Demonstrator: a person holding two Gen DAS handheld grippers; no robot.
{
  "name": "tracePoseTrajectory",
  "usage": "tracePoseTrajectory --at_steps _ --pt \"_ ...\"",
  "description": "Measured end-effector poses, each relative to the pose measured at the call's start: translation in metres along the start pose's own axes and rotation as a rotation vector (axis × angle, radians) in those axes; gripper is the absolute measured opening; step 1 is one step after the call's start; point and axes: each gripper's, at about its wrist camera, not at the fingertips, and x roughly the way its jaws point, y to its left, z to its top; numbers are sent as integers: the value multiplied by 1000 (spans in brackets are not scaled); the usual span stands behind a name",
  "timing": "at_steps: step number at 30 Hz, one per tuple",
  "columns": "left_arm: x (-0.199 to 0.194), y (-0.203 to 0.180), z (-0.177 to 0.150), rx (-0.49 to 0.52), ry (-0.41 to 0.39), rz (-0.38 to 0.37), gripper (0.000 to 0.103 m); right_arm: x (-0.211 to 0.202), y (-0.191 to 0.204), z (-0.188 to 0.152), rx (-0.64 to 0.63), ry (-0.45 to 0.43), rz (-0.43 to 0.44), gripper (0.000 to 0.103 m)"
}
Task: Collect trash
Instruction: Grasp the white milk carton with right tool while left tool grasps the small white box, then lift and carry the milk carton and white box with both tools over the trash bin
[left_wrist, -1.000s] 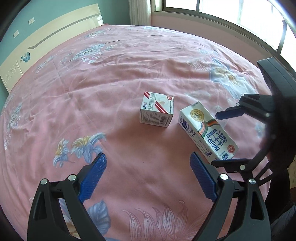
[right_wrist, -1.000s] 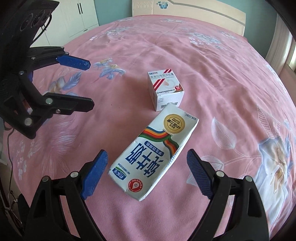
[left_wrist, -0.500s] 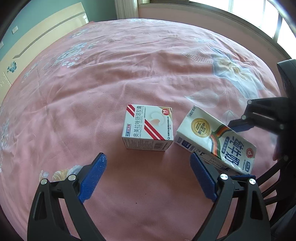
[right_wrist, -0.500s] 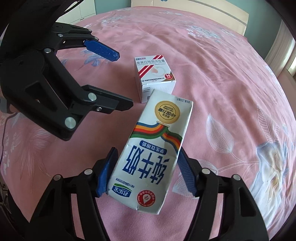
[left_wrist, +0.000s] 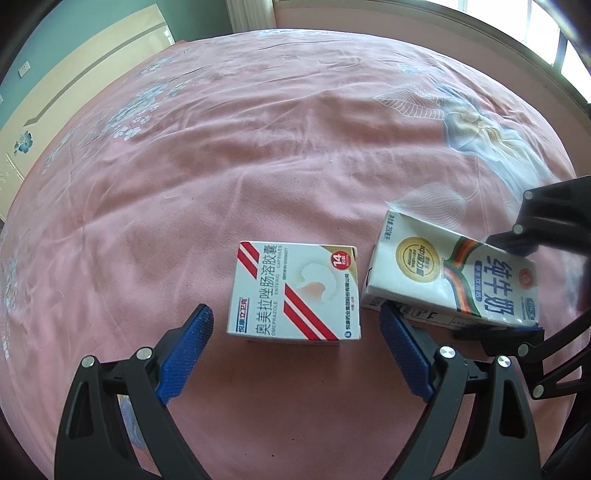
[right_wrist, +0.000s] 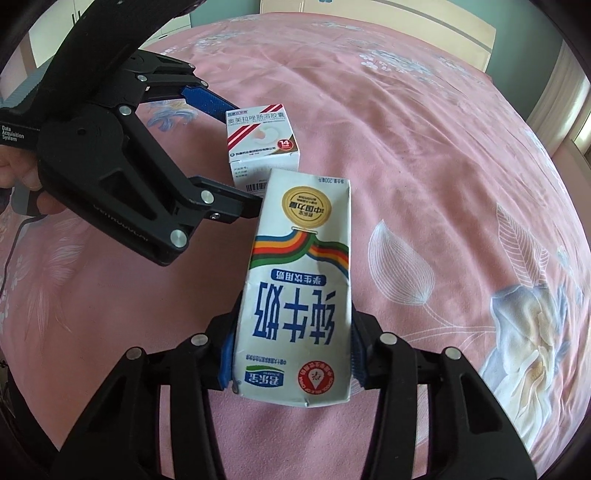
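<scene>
A white milk carton (right_wrist: 295, 295) with a rainbow stripe lies on the pink bedspread. My right gripper (right_wrist: 291, 356) is shut on its lower end; it also shows in the left wrist view (left_wrist: 454, 280). A white medicine box (left_wrist: 295, 291) with red stripes stands just left of the carton, also seen in the right wrist view (right_wrist: 264, 142). My left gripper (left_wrist: 295, 347) is open, its blue pads either side of the box's near end, not touching. The left gripper also shows in the right wrist view (right_wrist: 225, 155), around the box.
The pink floral bedspread (left_wrist: 258, 147) fills both views. A cream headboard (left_wrist: 74, 96) runs along the far left. A window and pink wall (left_wrist: 443, 14) lie beyond the far edge of the bed.
My right gripper moved in and closed on the milk carton. My left gripper moved forward until its open fingers flank the medicine box.
</scene>
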Motion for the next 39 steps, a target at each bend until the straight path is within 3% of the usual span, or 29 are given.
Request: tracePoseTrajectory --at_steps 2,4,5,25,39 --pt "5 0 2 3 11 1 83 0 -2 0 4 -1 -2 48" --pt "8 0 3 4 25 -3 59 0 -4 1 1 3 8 48" --pt "9 -1 4 8 26 2 57 1 -4 2 -8 4 11 48" --pt "-16 -18 -23 47 29 24 56 -18 -10 -6 -23 -1 50 48" --pt "-75 -49 -76 16 -5 48 56 -80 1 -40 -60 -75 75 48"
